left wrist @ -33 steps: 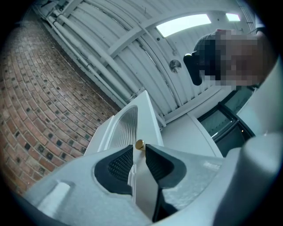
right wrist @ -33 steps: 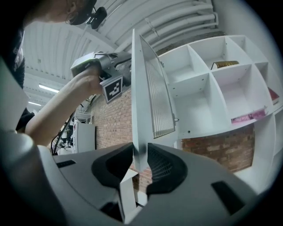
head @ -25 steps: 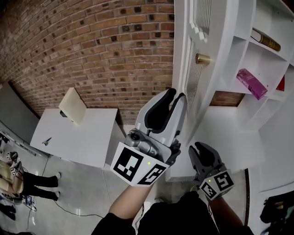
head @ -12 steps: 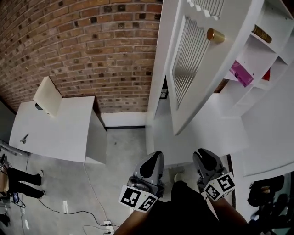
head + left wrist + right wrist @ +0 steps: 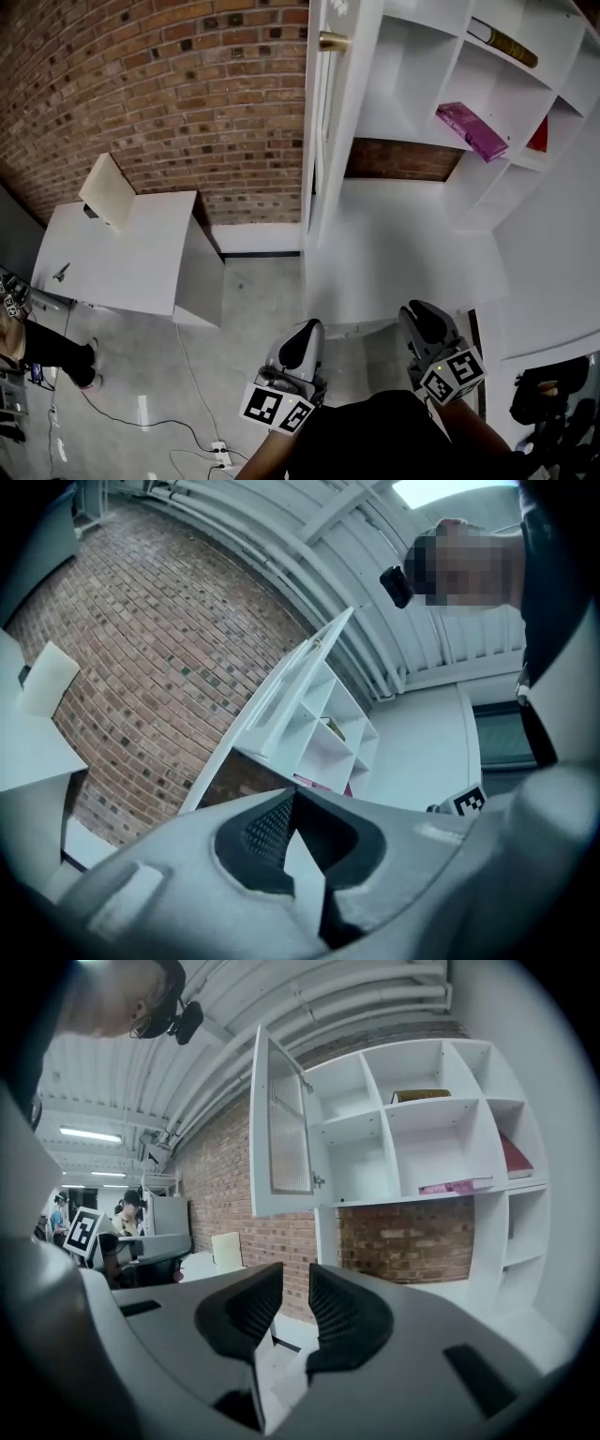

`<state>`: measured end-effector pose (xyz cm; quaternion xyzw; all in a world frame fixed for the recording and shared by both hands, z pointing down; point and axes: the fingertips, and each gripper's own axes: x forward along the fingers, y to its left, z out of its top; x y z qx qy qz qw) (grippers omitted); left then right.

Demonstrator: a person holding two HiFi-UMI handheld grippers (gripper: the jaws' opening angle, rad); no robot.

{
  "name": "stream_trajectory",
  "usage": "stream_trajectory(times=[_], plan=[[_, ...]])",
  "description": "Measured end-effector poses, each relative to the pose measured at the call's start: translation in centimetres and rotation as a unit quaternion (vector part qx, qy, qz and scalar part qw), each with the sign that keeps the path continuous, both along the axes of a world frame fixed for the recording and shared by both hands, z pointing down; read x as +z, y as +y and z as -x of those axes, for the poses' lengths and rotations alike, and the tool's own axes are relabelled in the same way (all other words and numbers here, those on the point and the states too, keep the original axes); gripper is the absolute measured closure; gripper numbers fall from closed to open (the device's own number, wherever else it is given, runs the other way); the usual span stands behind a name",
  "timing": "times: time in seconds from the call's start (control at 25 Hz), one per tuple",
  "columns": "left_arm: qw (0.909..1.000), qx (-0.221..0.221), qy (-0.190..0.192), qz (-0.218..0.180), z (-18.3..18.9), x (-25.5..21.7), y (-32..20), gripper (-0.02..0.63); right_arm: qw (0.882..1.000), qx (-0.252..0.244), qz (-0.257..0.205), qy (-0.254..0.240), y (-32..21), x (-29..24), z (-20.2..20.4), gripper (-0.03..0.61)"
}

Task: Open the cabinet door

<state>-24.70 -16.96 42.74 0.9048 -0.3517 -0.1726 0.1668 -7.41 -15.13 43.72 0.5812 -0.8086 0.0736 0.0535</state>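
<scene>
Head view: cabinet door (image 5: 317, 141) open, left gripper (image 5: 305, 339) fingers clenched, right gripper (image 5: 427, 323) fingers apart

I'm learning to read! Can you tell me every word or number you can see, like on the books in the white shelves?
No text here can be read.
Dark book with a gold-marked spine: print too small and blurred.
Flat pink book: cover print too blurred.
Left gripper and right gripper: black-and-white square patterns only, no letters.
</scene>
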Motion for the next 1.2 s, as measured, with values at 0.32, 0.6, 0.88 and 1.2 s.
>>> stream_trajectory(times=[0.32,0.6,0.88,1.2], plan=[[0.999,-0.013,-0.042,0.006,-11.5,0.9,8.7,0.594,0.999,0.022,-0.025,-0.019,9.6,0.4,-13.2,0.494],[0.9968,-0.018,-0.07,0.035,-24.3,4.2,19.1,0.594,0.998,0.042,-0.011,-0.036,20.7,3.4,-27.4,0.518],[0.9922,-0.078,-0.091,0.034,-31.3,4.2,28.6,0.594,0.999,0.025,-0.018,-0.044,28.3,3.7,-36.5,0.577],[0.9868,-0.075,-0.141,0.028,-31.3,6.2,30.5,0.594,0.998,0.048,-0.03,-0.004,31.7,3.2,-39.4,0.577]])
